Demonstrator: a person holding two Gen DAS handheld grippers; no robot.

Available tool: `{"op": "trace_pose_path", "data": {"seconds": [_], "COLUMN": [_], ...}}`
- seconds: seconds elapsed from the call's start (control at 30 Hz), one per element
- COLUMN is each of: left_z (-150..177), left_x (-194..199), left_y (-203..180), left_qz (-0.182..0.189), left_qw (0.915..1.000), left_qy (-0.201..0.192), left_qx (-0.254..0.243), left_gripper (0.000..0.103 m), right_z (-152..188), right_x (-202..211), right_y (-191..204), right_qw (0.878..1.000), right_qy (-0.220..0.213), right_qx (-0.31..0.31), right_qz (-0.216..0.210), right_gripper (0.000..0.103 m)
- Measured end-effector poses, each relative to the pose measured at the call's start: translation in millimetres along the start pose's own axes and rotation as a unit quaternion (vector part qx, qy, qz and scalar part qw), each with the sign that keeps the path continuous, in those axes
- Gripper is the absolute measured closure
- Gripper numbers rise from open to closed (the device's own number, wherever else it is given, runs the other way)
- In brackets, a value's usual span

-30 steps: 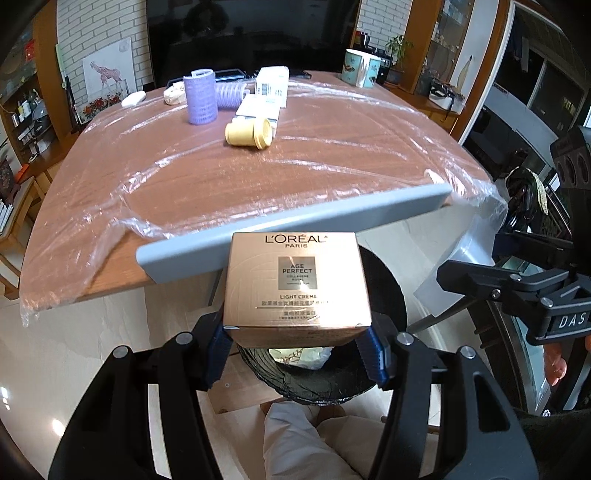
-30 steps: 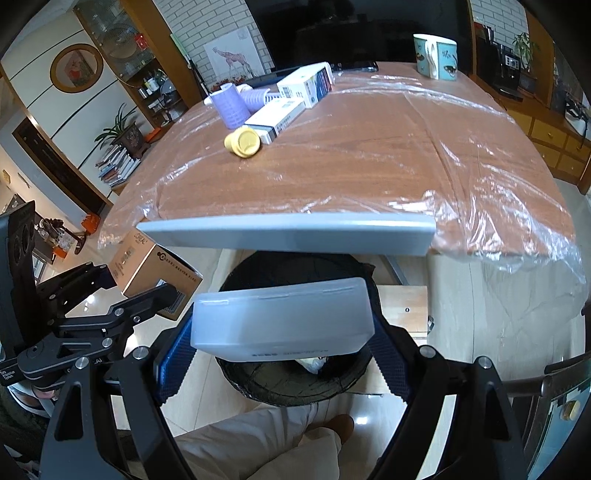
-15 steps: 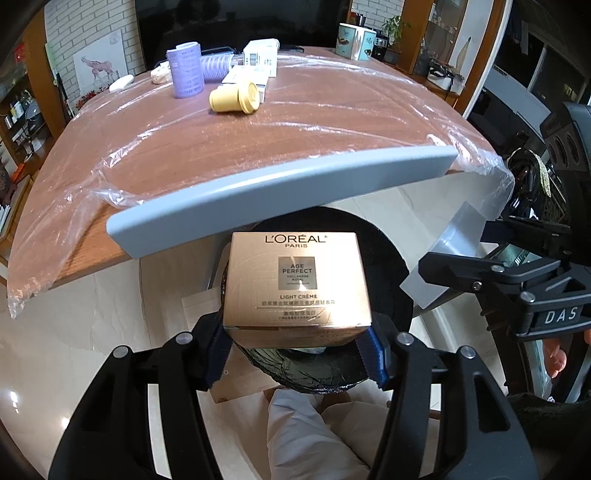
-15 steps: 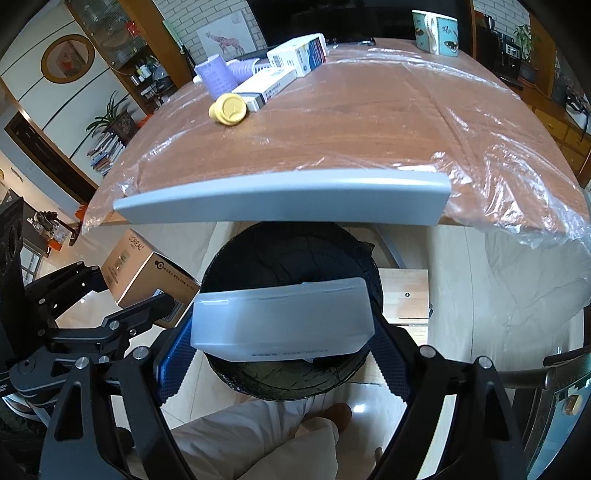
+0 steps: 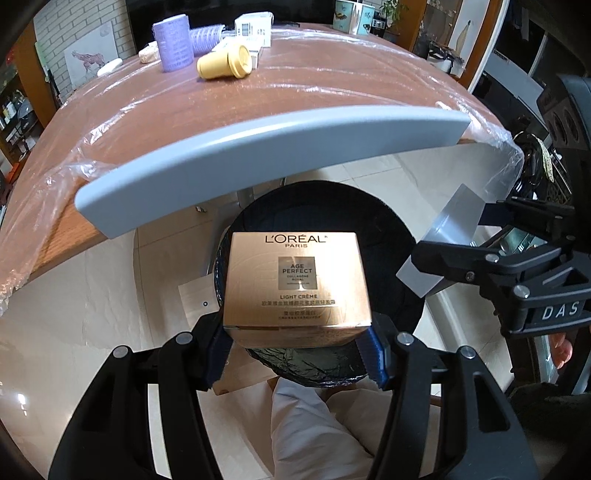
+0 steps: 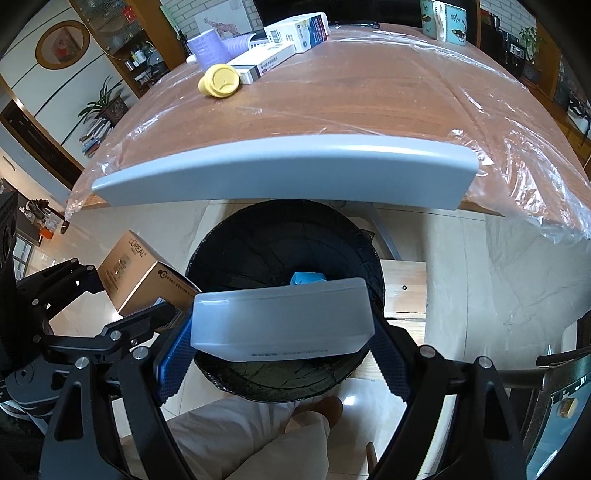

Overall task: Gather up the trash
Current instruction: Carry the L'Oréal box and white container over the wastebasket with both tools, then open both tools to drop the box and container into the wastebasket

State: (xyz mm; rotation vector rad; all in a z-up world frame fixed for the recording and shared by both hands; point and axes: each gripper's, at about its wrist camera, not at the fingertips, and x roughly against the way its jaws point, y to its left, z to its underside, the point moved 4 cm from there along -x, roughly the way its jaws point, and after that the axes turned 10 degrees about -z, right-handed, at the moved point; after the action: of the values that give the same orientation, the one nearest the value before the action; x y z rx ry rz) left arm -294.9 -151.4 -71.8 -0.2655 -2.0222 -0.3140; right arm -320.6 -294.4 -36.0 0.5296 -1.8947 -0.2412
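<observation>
Gold cardboard box (image 5: 297, 278) with "L'OREAL PARIS" printed on top sits in the middle of the left wrist view, squeezed tight between the two blue pads of the left gripper (image 5: 295, 349). It hangs right over the round black bin with a black bag inside (image 5: 391, 236) on the pale floor.

In the right wrist view, the right gripper (image 6: 282, 354) pinches a frosted white plastic box (image 6: 282, 321) between its blue bumpy pads, low in the middle of the frame. This box hangs over the same black bin (image 6: 258, 243) (a small blue thing (image 6: 306, 277) peeks out inside it, just above the white box). The gold box shows again at the left of this view (image 6: 142, 275), held by the other tool.

Across the upper half of both views runs a brown wooden table covered in clear plastic wrap (image 6: 369, 92), with a long grey-blue strip (image 6: 284, 168) along its near edge. Far back on it, at the upper left, lie a yellow cup on its side (image 5: 225, 66), a purple roll (image 5: 173, 42) and white cartons (image 6: 295, 35).
</observation>
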Motion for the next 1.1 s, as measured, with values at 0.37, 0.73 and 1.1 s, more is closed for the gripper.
{"op": "trace_pose_path", "data": {"seconds": [0.37,0.73,1.1], "left_z": [6,5,2], "left_x": [-18,-28,-36], "left_y": [-1,-6,-11], "left_qz": [-0.004,-0.005,-0.005], "left_qw": [0.9997,0.9991,0.998], "left_qy": [0.018,0.025,0.032], "left_qx": [-0.014,-0.033,-0.054], "left_gripper": [0.044,0.044,0.044], "right_z": [-1,-2,-8], "right_x": [-18,-30,-35], "right_y": [-8,-12,-15], "right_qw": [1.0,0.999,0.999], "right_qy": [0.013,0.02,0.024], "right_qx": [-0.012,-0.019,-0.026], "right_qz": [0.01,0.018,0.024], "right_gripper": [0.02,0.02,0.02]}}
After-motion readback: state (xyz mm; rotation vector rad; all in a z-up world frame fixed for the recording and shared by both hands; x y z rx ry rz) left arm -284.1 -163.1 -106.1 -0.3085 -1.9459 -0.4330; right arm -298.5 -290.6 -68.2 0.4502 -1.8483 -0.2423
